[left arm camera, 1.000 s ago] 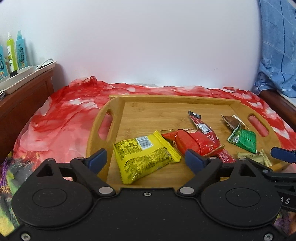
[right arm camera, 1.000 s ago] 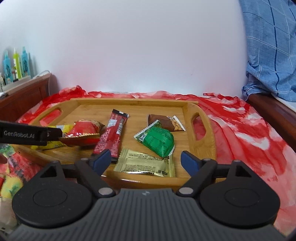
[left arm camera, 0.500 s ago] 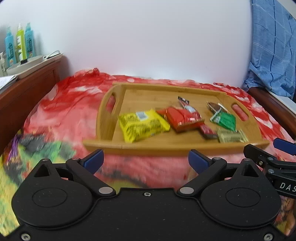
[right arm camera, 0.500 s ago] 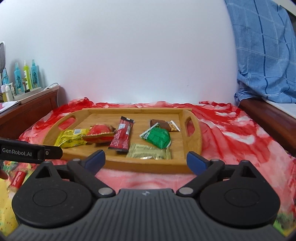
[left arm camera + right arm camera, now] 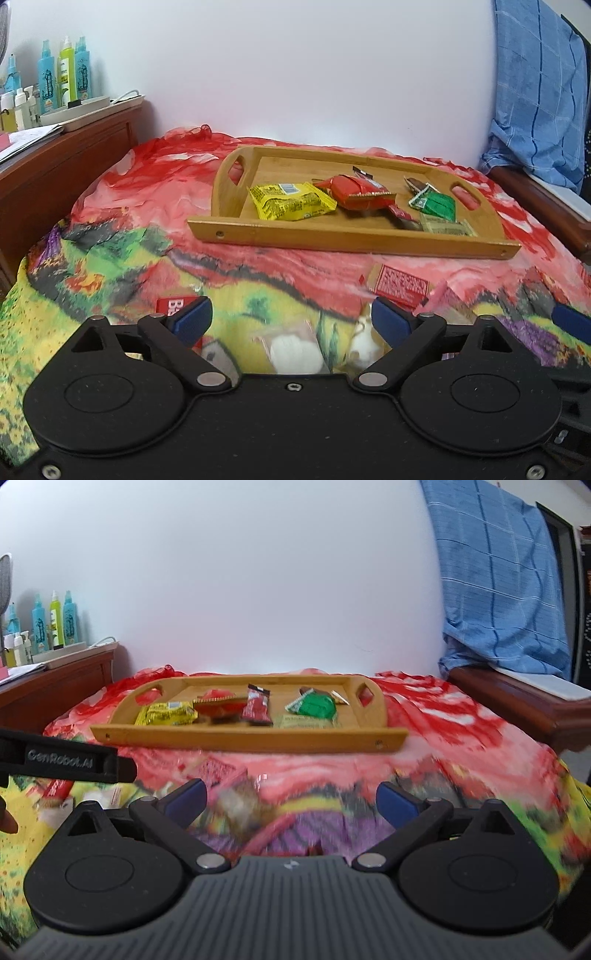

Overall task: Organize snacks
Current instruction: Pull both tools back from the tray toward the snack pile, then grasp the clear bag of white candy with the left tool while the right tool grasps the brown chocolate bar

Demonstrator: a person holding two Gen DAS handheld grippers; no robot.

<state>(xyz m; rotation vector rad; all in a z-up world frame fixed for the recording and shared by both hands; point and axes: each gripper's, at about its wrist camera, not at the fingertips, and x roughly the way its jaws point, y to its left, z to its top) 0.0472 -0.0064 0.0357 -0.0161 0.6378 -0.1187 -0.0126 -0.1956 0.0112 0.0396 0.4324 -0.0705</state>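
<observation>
A wooden tray [image 5: 351, 238] [image 5: 251, 740] lies on the bed and holds a yellow packet [image 5: 291, 201] [image 5: 166, 713], a red packet [image 5: 360, 192], a red bar [image 5: 255, 709], a green packet [image 5: 436, 205] [image 5: 316, 706] and a pale flat packet [image 5: 445, 227]. Loose snacks lie on the cloth in front of the tray: a red box [image 5: 400, 286], two white wrapped sweets [image 5: 295, 350] and a red packet [image 5: 173, 306]. My left gripper [image 5: 291, 319] is open and empty above these. My right gripper [image 5: 291, 799] is open and empty, short of the tray.
A colourful cloth [image 5: 110, 258] covers the bed. A wooden headboard shelf [image 5: 55, 155] with bottles [image 5: 62, 74] stands at the left. A blue checked cloth [image 5: 498, 572] hangs over a wooden rail [image 5: 517, 698] at the right. A white wall is behind.
Both grippers have drawn back from the tray towards the near side of the bed. Loose snacks on the cloth have come into view. Both stayed open and empty.
</observation>
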